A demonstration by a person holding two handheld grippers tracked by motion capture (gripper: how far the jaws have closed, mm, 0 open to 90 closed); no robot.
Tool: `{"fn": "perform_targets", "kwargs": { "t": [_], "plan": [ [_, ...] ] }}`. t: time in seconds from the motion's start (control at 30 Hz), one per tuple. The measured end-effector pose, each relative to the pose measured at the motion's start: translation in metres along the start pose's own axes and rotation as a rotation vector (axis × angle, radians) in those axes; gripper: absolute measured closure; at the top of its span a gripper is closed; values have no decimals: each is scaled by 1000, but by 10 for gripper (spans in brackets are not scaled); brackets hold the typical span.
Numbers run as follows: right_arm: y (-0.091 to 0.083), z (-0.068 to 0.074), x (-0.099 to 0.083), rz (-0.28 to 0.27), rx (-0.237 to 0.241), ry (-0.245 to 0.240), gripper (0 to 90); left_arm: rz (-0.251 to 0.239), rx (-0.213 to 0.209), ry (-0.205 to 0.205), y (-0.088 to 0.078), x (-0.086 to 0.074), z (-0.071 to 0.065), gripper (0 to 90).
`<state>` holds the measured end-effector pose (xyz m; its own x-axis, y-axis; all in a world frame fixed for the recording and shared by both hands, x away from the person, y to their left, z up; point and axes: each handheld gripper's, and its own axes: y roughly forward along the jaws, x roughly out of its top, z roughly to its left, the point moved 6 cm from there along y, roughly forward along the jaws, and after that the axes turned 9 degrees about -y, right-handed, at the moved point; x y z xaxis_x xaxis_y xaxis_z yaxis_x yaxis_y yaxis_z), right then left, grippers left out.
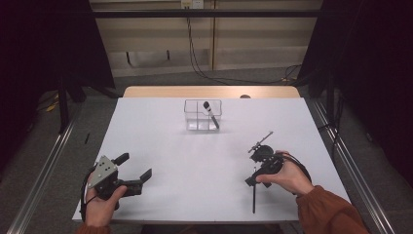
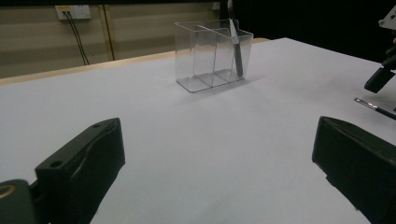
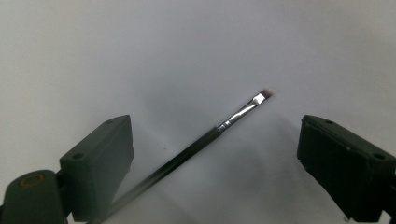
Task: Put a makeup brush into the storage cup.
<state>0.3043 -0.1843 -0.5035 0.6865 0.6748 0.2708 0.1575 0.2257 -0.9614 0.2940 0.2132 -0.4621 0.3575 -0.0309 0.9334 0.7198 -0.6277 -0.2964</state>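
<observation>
The right gripper (image 3: 215,154), jaws apart, hovers over a thin makeup brush (image 3: 205,140) lying flat on the worktop (image 3: 140,56), bristles pointing away.

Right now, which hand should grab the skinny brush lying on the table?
The right one, probably. The right gripper hangs open right over the thin brush, while the left gripper sits far across the table.

A black-handled makeup brush (image 3: 219,130) with a silver ferrule lies on the white table (image 1: 160,146), beyond it a clear plastic organizer (image 1: 202,115).
</observation>
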Motion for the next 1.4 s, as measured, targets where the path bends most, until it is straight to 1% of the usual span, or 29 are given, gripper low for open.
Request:
{"fn": "perform_targets", "kwargs": {
  "t": [0.07, 0.1, 0.17, 0.2, 0.23, 0.33, 0.4, 0.43, 0.47, 0.57, 0.6, 0.63, 0.67, 0.77, 0.83, 0.87, 1.0, 1.07, 1.1, 1.17, 1.27, 1.4],
  "plan": [
    [2, 1, 0, 14, 15, 16, 96, 3, 0, 3, 0, 0, 0, 24],
    [3, 1, 0, 20, 18, 10, 97, 3, 0, 2, 0, 0, 0, 24],
    [3, 1, 0, 26, 11, 28, 122, 4, 1, 2, 0, -1, 0, 24],
    [3, 2, 0, 33, 19, 30, 132, 4, 1, 1, 0, -1, 0, 24],
    [4, 2, 0, 34, 18, 30, 143, 4, 1, 2, 0, -1, 0, 24],
    [5, 3, 0, 64, 18, 35, 186, 3, -1, 2, 0, 0, 0, 25],
    [7, 4, -1, 72, 8, 15, 196, 5, -4, 5, 0, 0, -1, 25],
    [9, 5, -1, 85, 10, 8, 185, 5, -4, 9, 0, 0, -1, 26],
    [9, 5, -1, 88, 8, 3, 185, 4, -3, 11, -1, 0, -1, 26],
    [10, 6, 0, 111, -8, -5, 211, 6, -4, 8, 0, -1, -1, 26],
    [10, 5, 0, 122, -22, -23, 240, 6, -3, 9, 0, -1, -1, 26],
    [10, 6, 0, 134, -30, -31, 249, 3, -4, 7, 0, 0, -1, 26],
    [10, 6, 1, 146, -37, -13, 253, 3, -3, 9, -1, 0, -1, 26],
    [11, 6, 3, 174, -39, -17, 264, 3, -3, 9, -1, 0, -1, 26],
    [11, 6, 4, 192, -37, -3, 279, 3, -3, 10, -1, 0, -1, 27],
    [11, 6, 4, 197, -36, -14, 289, 4, -3, 11, -1, 0, -1, 27],
    [10, 8, 5, 213, -34, -15, 355, 9, 0, 32, -1, -1, -2, 26],
    [9, 8, 5, 217, -32, -20, 400, 10, -10, 31, -1, -1, -3, 25],
    [8, 8, 5, 221, -32, -22, 424, 9, -7, 33, -1, -1, -3, 26],
    [8, 8, 5, 223, -31, -19, 447, 6, -5, 22, -1, 0, -3, 26],
    [7, 8, 5, 232, -27, -24, 489, 4, 0, 22, -2, 0, -1, 26],
    [6, 4, 5, 229, -20, -9, 596, 7, -3, 24, -2, -1, -1, 26]
  ]
}}
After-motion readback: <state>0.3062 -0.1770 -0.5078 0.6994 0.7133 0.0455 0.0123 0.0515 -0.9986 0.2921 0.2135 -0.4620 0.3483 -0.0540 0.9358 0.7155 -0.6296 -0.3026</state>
